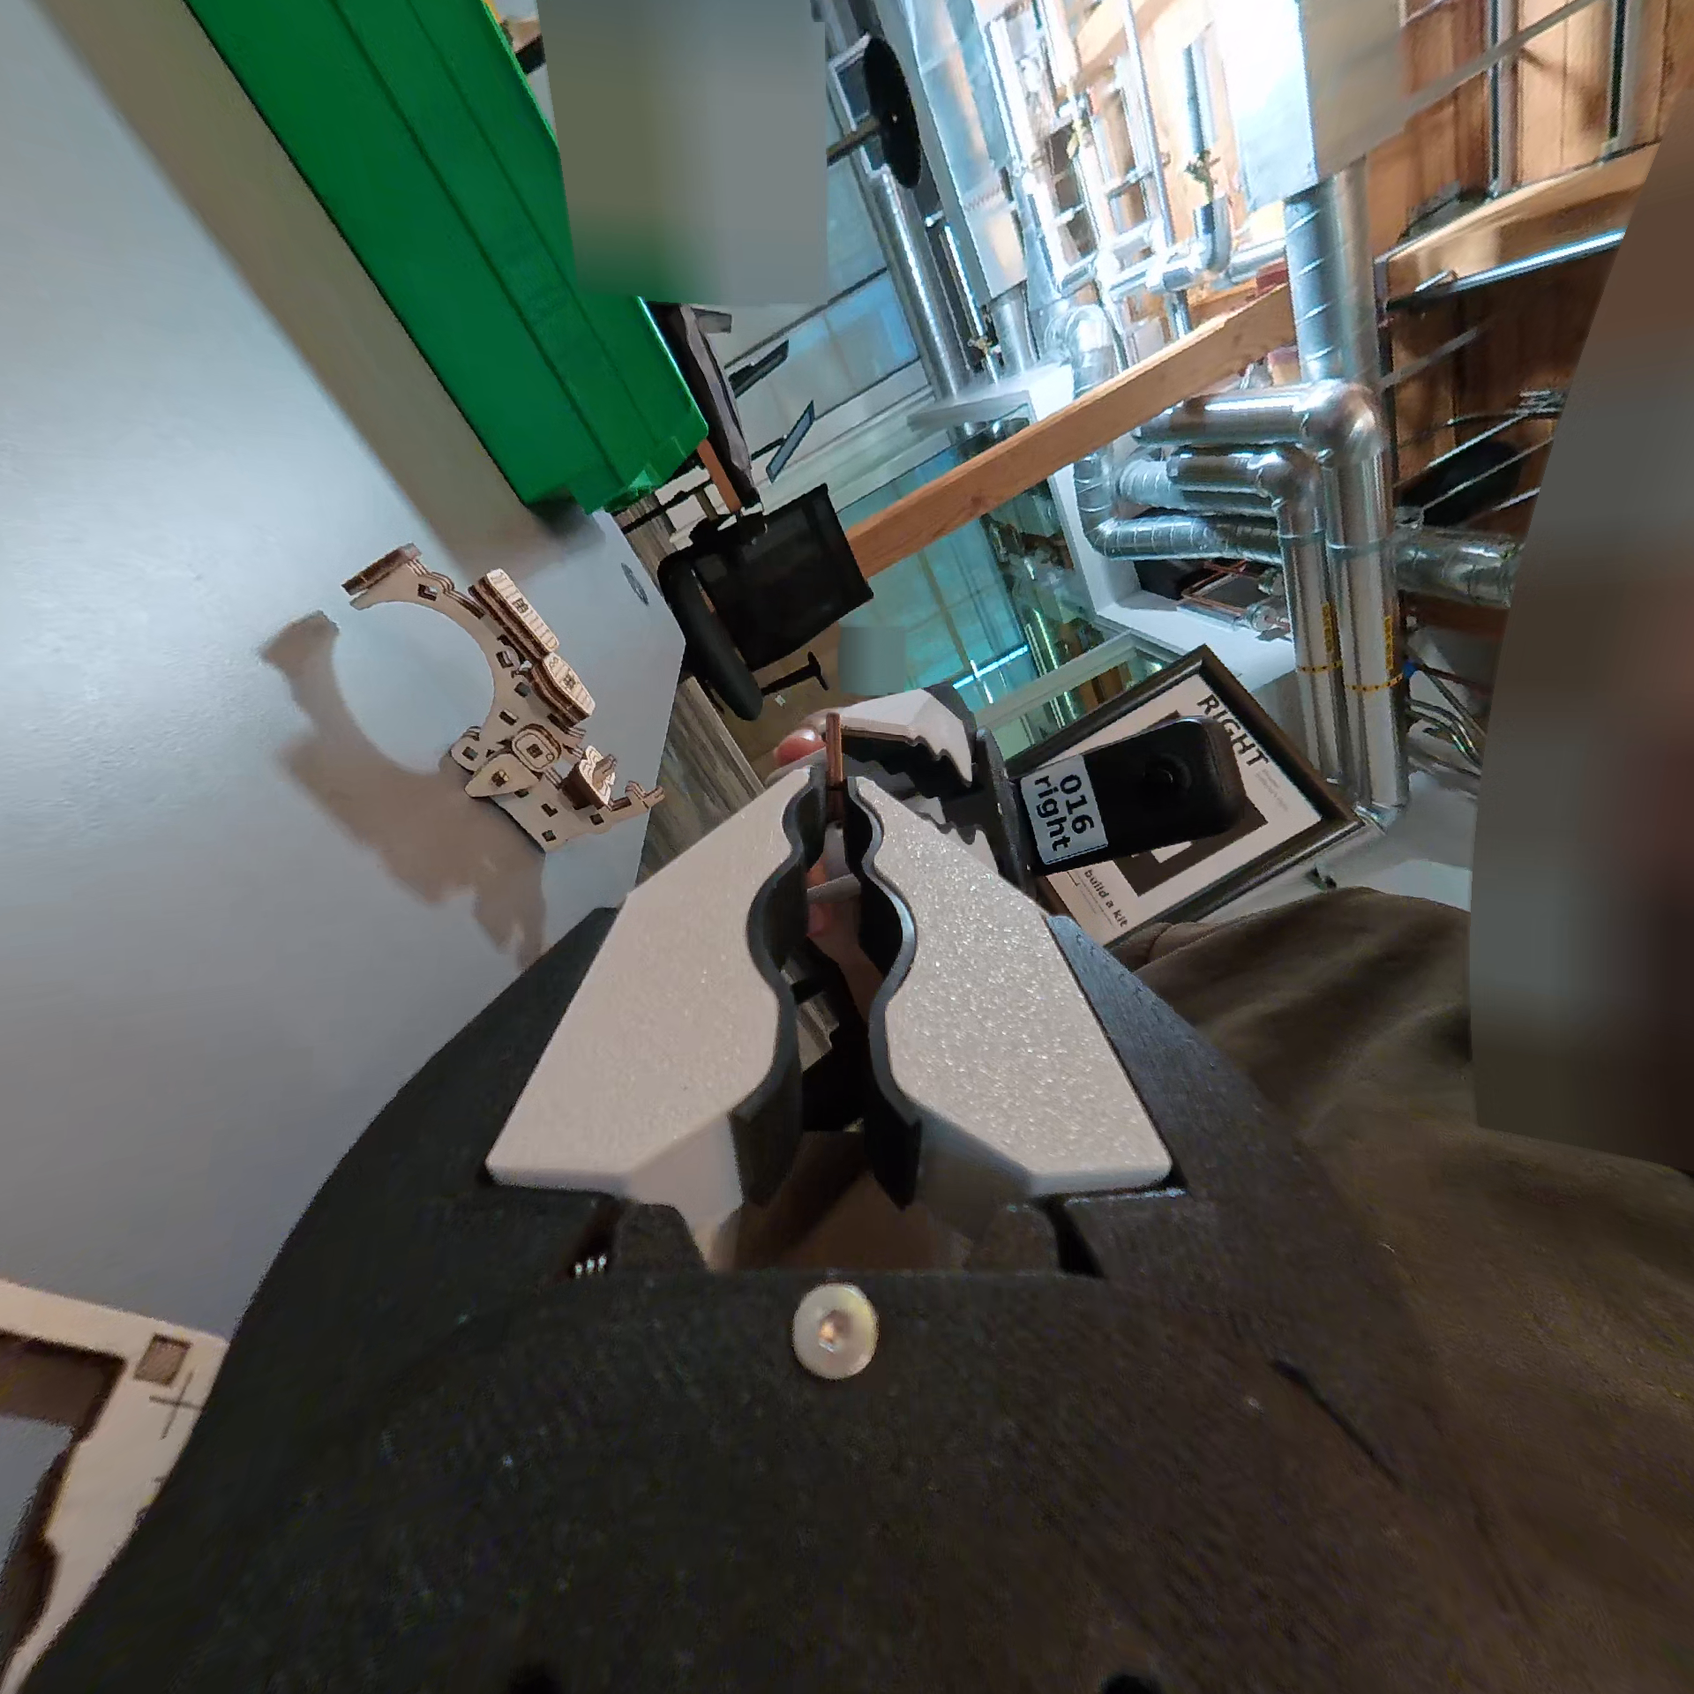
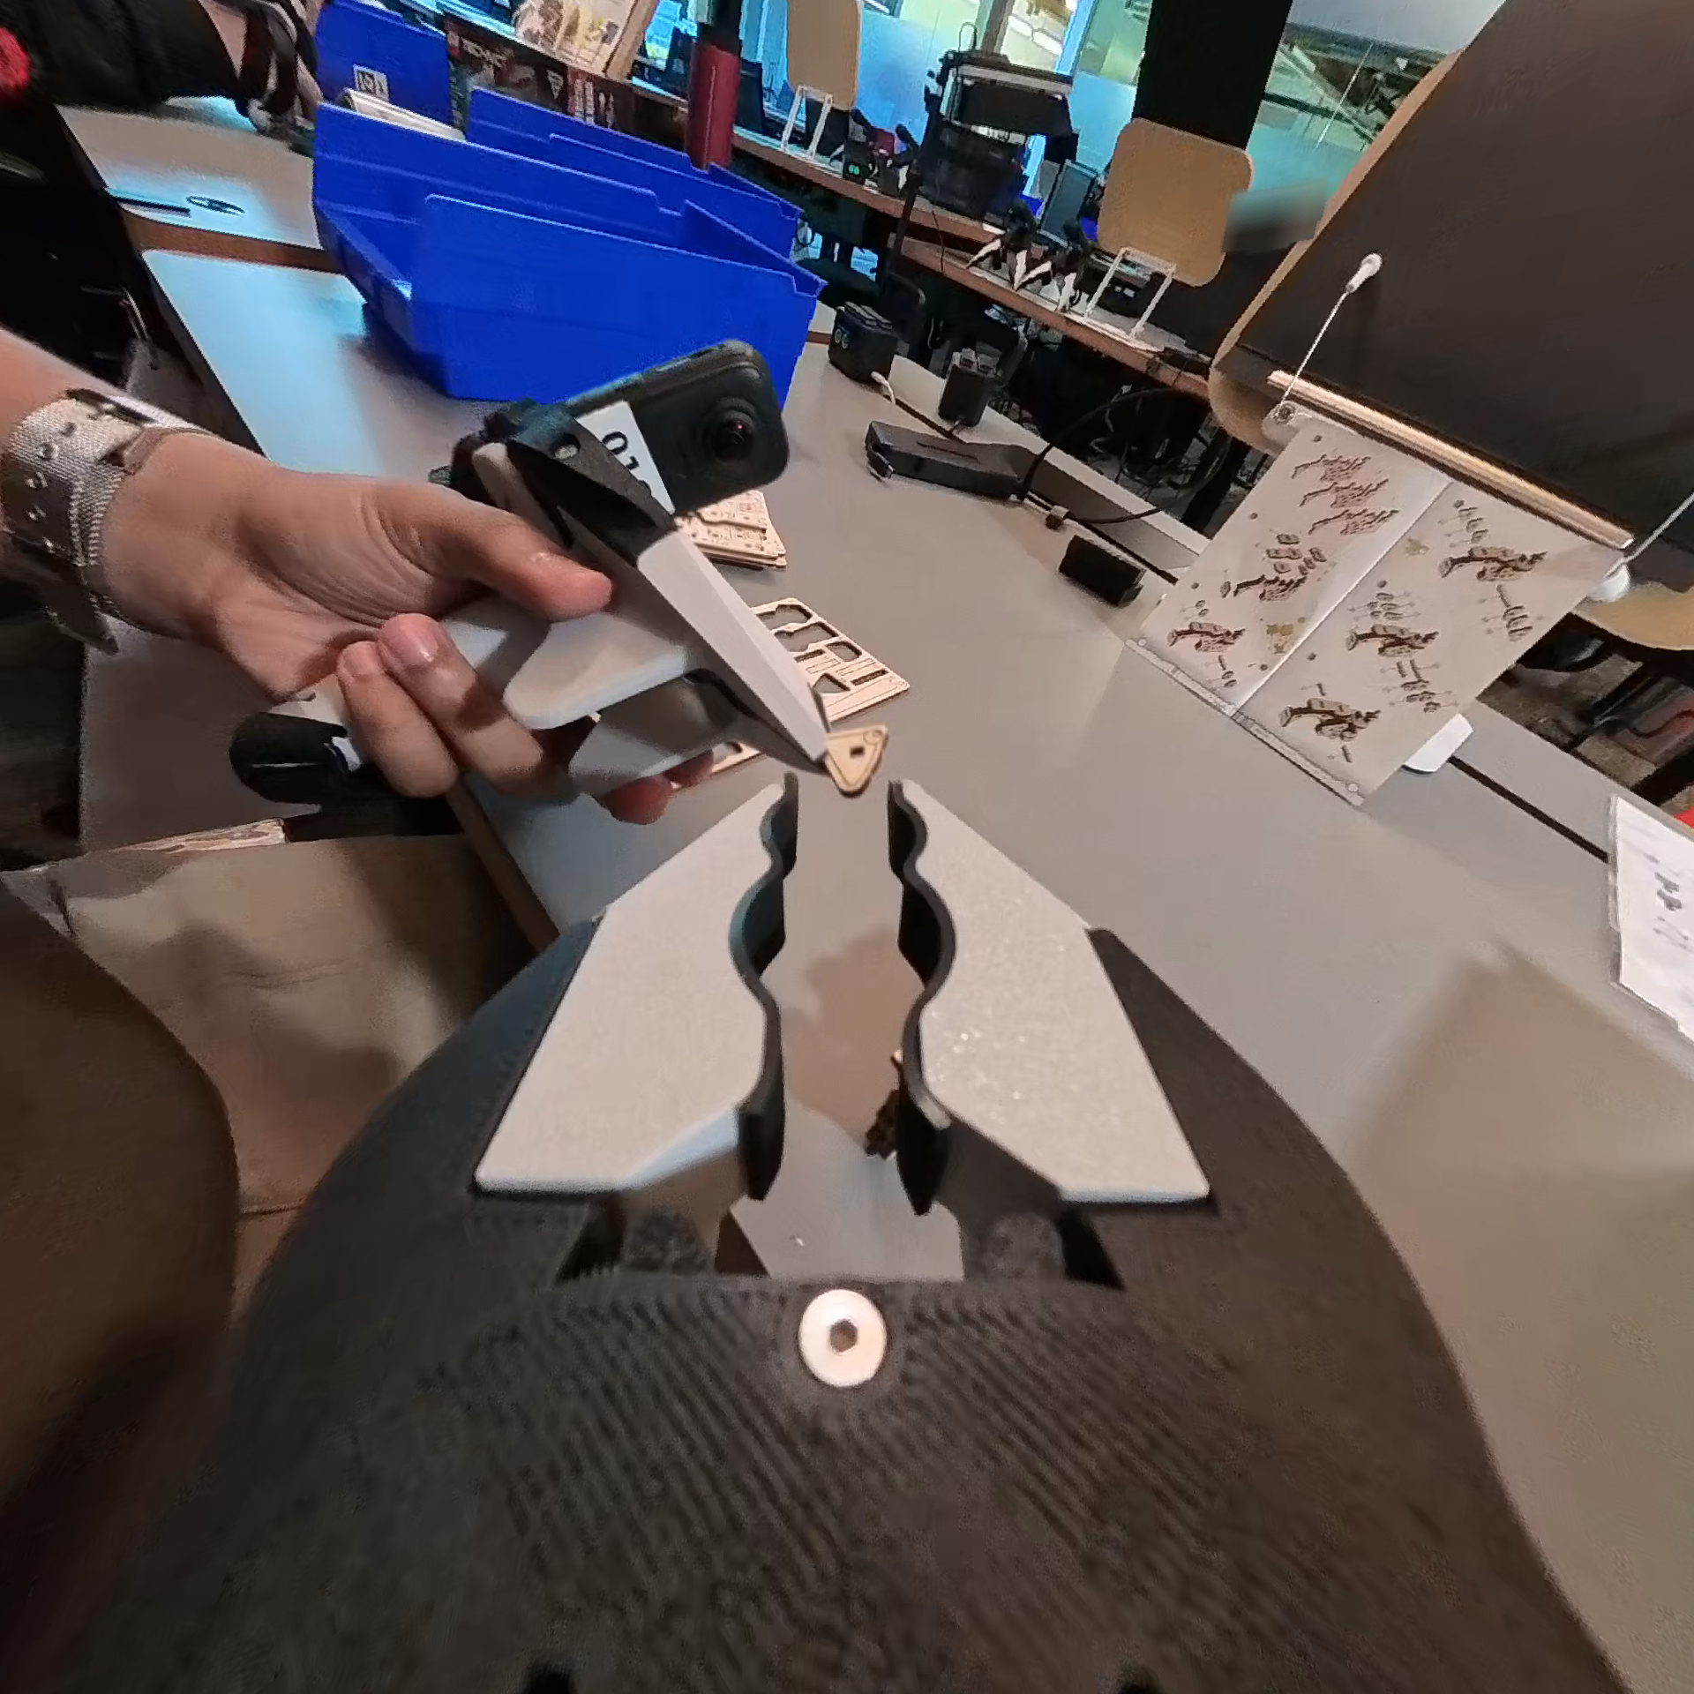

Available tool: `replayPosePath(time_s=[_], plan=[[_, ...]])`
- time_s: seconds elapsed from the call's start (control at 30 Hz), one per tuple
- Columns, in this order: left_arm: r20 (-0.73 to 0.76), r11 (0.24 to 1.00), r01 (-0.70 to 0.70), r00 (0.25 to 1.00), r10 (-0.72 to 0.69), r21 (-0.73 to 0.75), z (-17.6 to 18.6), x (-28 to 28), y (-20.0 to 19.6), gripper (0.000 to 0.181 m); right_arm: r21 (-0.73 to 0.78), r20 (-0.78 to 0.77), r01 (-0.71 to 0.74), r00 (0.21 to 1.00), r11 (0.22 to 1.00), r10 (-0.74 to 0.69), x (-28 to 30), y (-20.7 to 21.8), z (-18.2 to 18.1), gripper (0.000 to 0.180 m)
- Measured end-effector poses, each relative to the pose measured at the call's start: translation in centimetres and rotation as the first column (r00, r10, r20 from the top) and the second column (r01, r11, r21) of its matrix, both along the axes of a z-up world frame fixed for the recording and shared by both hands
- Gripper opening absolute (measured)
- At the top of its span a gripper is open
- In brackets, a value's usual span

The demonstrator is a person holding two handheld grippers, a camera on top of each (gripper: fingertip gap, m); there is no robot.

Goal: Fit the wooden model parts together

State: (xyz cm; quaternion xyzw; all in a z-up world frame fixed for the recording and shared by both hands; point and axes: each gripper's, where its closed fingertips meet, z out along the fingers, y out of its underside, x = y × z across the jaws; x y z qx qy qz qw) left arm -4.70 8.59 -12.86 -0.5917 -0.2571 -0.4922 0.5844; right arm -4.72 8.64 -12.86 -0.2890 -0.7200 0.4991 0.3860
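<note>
Two handheld grippers meet in the air just above a grey tabletop [image 2: 1192, 871], in the middle of a hand-over or alignment of one small piece.

The left gripper [image 2: 830, 753], held in a person's hand [image 2: 367, 587], has its fingers pressed together on a small flat wooden part [image 2: 857, 759], roughly triangular with a little slot cut in it. In the left wrist view the same part shows edge-on as a thin brown strip [image 1: 832, 761] pinched at the fingertips.

The right gripper [image 2: 841, 807] has its fingers spread and empty, with the wooden part poised just beyond their tips, near but not touching.

The half-built wooden model [image 1: 513, 697], a curved arch with small pieces already slotted on, stands on the tabletop off to the left in the left wrist view, well apart from both grippers.

As a judgement, the step in hand is presenting the part for a second grip. The next move calls for the right fingers to close squarely on the free edge without twisting the thin piece, then for the part to be carried to its slot on the model.

Flat wooden sheets [image 2: 825, 660] with pieces punched out lie on the tabletop behind the left gripper. A blue bin [image 2: 550, 275] with dividers sits further back; its contents cannot be seen. A green bin [image 1: 458, 229] stands beyond the model, its inside also hidden. A propped sheet of assembly diagrams [image 2: 1357, 614] stands to the right.
</note>
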Motion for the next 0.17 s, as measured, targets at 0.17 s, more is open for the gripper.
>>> replayPosePath(time_s=[0.17], plan=[[-0.005, 1.000, 0.030, 1.000, -0.030, -0.008, -0.13, 0.66, 0.19, 0.000, 0.060, -0.025, 0.014, 1.000, 0.998, -0.013, 0.15, 0.05, -0.14, 0.016]])
